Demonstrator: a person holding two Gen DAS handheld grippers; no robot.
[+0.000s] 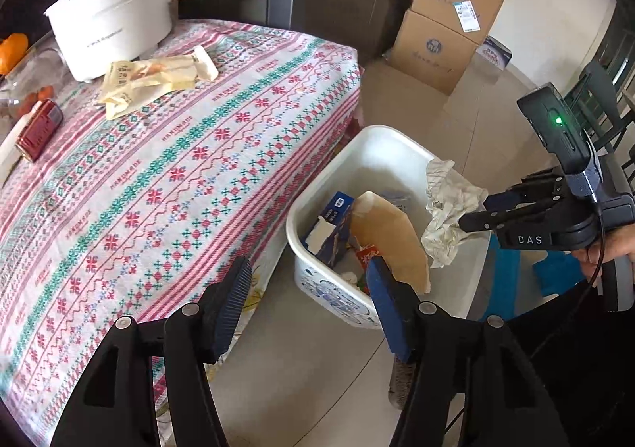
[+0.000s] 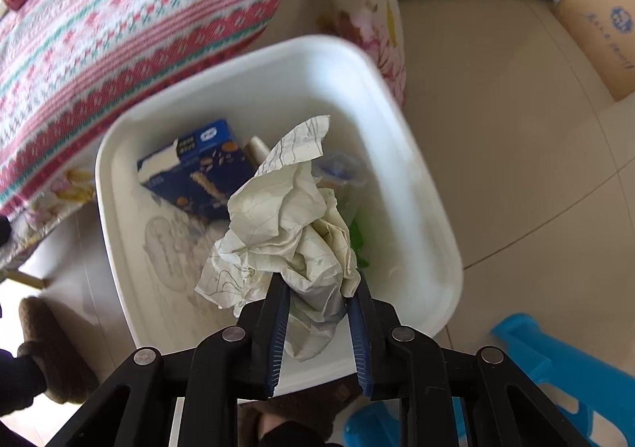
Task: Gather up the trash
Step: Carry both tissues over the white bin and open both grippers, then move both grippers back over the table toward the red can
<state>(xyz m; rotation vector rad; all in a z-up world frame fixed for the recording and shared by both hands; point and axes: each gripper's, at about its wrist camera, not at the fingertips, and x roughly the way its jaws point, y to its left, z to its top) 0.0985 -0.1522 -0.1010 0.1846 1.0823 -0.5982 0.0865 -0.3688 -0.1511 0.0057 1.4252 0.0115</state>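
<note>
My right gripper (image 2: 317,288) is pinched on a crumpled sheet of lined paper (image 2: 285,224), the pads pressing into its lower folds, and it hangs straight over the white bin (image 2: 412,153) that stands on the floor just beside the table (image 1: 166,177). The paper is not yet in the bin; from the left wrist view it sits about at the rim, still clear of what lies below. My left gripper (image 1: 309,304) is spread well apart with nothing between the pads, raised above the near edge of the bin and the corner of the tablecloth. So part of the job looks done: the bin already holds a blue snack box (image 2: 198,165), a tan paper piece (image 1: 389,232), a small red wrapper (image 1: 367,254) and something green that I can't make out well under the paper. What is left, as far as I can judge, is to let this paper go and then go back for the cream-coloured wrappers (image 1: 154,78) lying on the table next to the white pot (image 1: 111,18). The red pack (image 1: 39,129) near the table's far edge may be trash too, though I can't tell whether it is empty. The pot and the fruit bowl behind it I take for things that belong there.
</note>
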